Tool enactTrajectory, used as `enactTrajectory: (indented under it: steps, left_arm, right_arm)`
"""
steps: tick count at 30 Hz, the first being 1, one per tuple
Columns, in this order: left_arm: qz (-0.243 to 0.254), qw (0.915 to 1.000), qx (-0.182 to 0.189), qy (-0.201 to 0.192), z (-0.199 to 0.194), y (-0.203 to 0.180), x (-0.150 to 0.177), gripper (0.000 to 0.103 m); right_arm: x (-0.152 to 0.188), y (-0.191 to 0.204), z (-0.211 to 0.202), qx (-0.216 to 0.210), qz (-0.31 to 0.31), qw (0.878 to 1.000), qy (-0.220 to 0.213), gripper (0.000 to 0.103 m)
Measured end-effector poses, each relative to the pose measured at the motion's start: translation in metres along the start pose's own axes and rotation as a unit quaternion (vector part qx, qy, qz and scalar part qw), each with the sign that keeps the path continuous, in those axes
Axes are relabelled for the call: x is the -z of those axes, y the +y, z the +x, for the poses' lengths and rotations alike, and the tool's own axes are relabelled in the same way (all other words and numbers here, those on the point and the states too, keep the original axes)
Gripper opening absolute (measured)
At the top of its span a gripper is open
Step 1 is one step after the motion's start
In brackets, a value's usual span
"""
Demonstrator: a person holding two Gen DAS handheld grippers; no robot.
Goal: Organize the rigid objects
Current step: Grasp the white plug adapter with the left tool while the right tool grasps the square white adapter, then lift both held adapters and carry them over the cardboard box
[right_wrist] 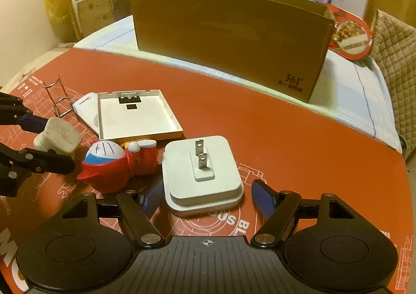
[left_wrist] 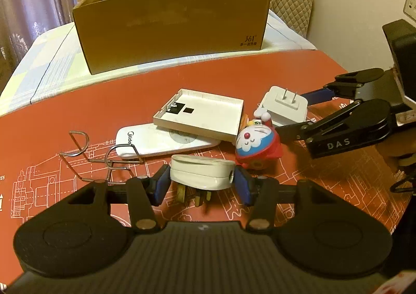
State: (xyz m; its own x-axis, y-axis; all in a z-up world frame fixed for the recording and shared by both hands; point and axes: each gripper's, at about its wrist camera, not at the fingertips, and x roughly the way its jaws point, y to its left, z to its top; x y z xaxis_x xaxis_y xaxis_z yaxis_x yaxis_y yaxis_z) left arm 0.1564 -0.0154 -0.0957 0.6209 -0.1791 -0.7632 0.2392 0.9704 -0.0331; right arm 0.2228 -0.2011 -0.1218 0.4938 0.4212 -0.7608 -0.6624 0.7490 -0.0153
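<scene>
My left gripper [left_wrist: 202, 181] is shut on a white three-pin plug [left_wrist: 197, 168], held just above the red mat with its brass pins pointing down. The right wrist view shows this plug [right_wrist: 59, 138] between the left gripper's fingers [right_wrist: 36, 121]. My right gripper [right_wrist: 208, 196] is open around a square white charger [right_wrist: 202, 164] that lies on the mat, two flat prongs up. Its left pad is close to the charger; its right pad stands clear. A red and blue cat figurine [right_wrist: 114, 161] lies on its side just left of the charger.
An open cardboard box [left_wrist: 171, 29] stands at the far side on a pale cloth. A shallow white plastic lid [left_wrist: 200, 114] leans on a white remote [left_wrist: 156, 143]. A bent wire clip [left_wrist: 104, 159] lies to the left. The red mat [right_wrist: 286, 125] is bare on the right.
</scene>
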Motion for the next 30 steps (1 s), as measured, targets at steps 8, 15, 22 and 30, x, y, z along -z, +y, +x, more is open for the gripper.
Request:
enactTrajectory:
  steps: [8, 15, 22, 30]
  left_arm:
    - [-0.009, 1.0000, -0.002, 0.003, 0.003, 0.002, 0.001, 0.048]
    - [-0.016, 0.9998, -0.009, 0.003, 0.000, 0.001, 0.002, 0.048]
    - [-0.021, 0.9997, -0.013, -0.001, -0.010, -0.003, -0.001, 0.048]
    - [-0.022, 0.9995, -0.018, -0.011, -0.029, -0.011, -0.009, 0.048]
  right_arm:
    - [-0.005, 0.000, 0.008, -0.003, -0.005, 1.000, -0.010, 0.062]
    - [-0.003, 0.007, 0.002, 0.015, -0.011, 1.000, -0.019, 0.061]
    - [-0.002, 0.005, -0.016, 0.033, 0.043, 0.998, -0.031, 0.061]
    - [0.007, 0.010, -0.051, 0.050, 0.125, 0.991, -0.019, 0.061]
